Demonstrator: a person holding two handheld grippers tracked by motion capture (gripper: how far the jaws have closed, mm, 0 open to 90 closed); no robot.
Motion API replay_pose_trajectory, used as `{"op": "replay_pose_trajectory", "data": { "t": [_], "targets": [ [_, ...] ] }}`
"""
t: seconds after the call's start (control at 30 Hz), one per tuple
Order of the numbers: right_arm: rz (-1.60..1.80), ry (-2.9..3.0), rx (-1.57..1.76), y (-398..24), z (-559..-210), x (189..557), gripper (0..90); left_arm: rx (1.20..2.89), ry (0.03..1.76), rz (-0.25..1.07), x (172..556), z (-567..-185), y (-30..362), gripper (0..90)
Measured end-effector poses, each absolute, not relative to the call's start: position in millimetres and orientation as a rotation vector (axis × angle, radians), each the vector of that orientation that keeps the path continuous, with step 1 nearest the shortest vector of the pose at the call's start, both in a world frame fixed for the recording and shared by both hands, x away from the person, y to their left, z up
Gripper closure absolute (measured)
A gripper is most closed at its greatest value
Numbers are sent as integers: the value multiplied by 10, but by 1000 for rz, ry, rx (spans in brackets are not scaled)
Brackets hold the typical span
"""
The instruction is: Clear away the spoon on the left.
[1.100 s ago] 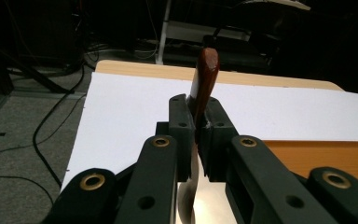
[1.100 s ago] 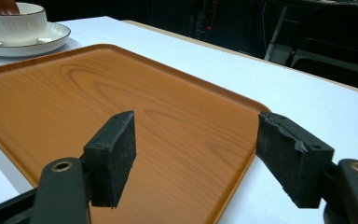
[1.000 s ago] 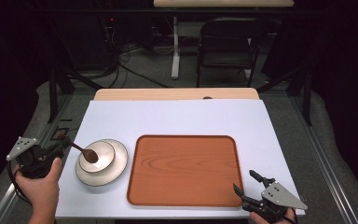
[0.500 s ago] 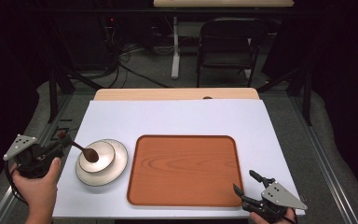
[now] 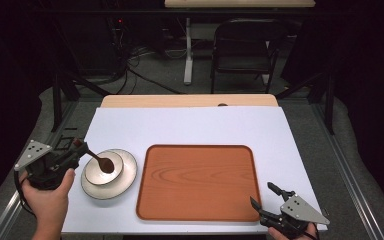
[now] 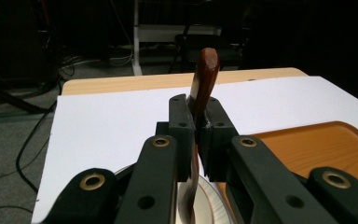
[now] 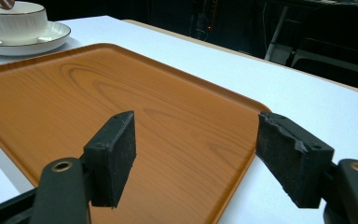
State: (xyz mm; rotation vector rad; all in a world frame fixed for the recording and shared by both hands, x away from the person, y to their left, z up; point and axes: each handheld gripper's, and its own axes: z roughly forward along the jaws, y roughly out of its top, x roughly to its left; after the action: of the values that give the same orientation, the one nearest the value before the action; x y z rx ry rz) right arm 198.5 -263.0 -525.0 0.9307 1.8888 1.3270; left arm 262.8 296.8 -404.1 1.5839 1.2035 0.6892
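My left gripper is shut on the handle of a brown wooden spoon, at the table's left edge. The spoon's head hangs over a white bowl that stands on a white plate. In the left gripper view the spoon handle sticks up between the pressed pads of the left gripper, and the plate lies below. My right gripper stands open and holds nothing at the near right corner of the wooden tray. In the right gripper view the right gripper looks across the bare tray toward the bowl.
A white sheet covers most of the table, with a wooden strip showing at the far edge. A dark folding chair and floor cables lie beyond the table. Bare white surface stretches behind the tray.
My left gripper has risen a little with the spoon, and the spoon's head has shifted slightly over the bowl. The right gripper has kept still.
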Motion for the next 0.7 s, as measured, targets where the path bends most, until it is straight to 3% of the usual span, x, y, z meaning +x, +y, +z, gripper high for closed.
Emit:
{"op": "replay_pose_trajectory", "data": {
  "t": [0.7],
  "targets": [
    [1329,1887,927,-2633,-5248,1981,283,1703,1021,584,2580,-3996,2361,847]
  ]
}}
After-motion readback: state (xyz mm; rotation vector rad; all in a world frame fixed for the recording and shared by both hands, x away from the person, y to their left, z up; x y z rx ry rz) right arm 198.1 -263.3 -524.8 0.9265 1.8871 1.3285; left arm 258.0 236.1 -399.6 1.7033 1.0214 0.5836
